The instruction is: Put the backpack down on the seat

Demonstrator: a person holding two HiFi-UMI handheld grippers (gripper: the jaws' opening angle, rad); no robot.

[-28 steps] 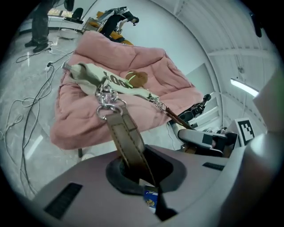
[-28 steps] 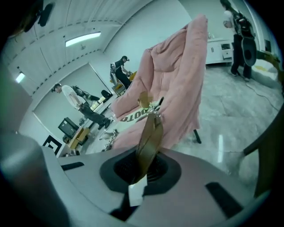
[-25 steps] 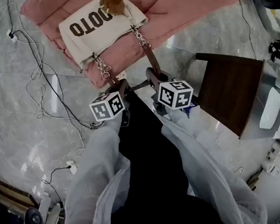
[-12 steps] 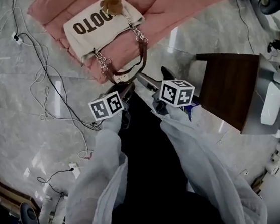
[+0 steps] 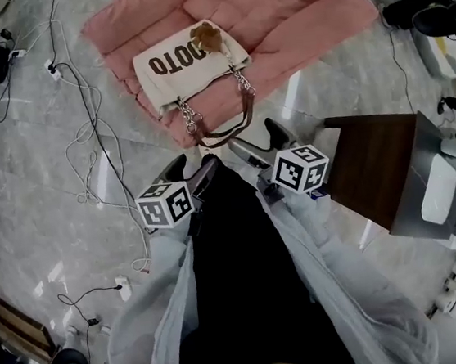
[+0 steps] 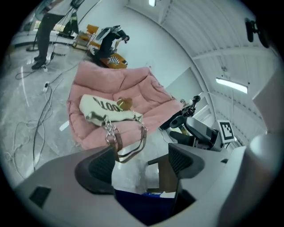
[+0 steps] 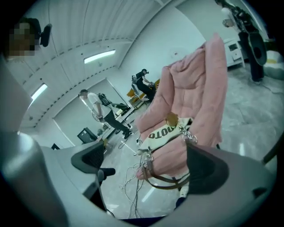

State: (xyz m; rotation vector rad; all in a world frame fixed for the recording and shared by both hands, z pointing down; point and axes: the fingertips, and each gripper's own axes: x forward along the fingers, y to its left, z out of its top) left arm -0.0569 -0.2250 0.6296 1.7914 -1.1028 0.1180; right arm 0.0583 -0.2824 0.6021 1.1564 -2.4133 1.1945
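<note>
The bag is a cream tote [image 5: 184, 59] with dark lettering, chain links and brown straps [image 5: 225, 128]. It lies flat on the pink cushioned seat [image 5: 281, 10], and the straps droop over the seat's near edge. My left gripper [image 5: 194, 168] hangs just short of the straps, open, with nothing between its fingers. My right gripper [image 5: 257, 139] is beside it, also open and empty. The left gripper view shows the tote [image 6: 106, 108] and its straps [image 6: 128, 148] beyond my open left gripper [image 6: 142, 162]. In the right gripper view the tote [image 7: 166, 131] lies past my open right gripper [image 7: 146, 170].
A dark wooden stool [image 5: 373, 155] stands to the right of me, with a white device [image 5: 440, 192] beyond it. Cables [image 5: 100, 151] trail over the grey marble floor on the left. A person [image 7: 100, 108] stands far back in the room.
Both grippers held the brown straps, then opened and let them go. The straps dropped onto the seat's edge, and both grippers drew back toward me.
</note>
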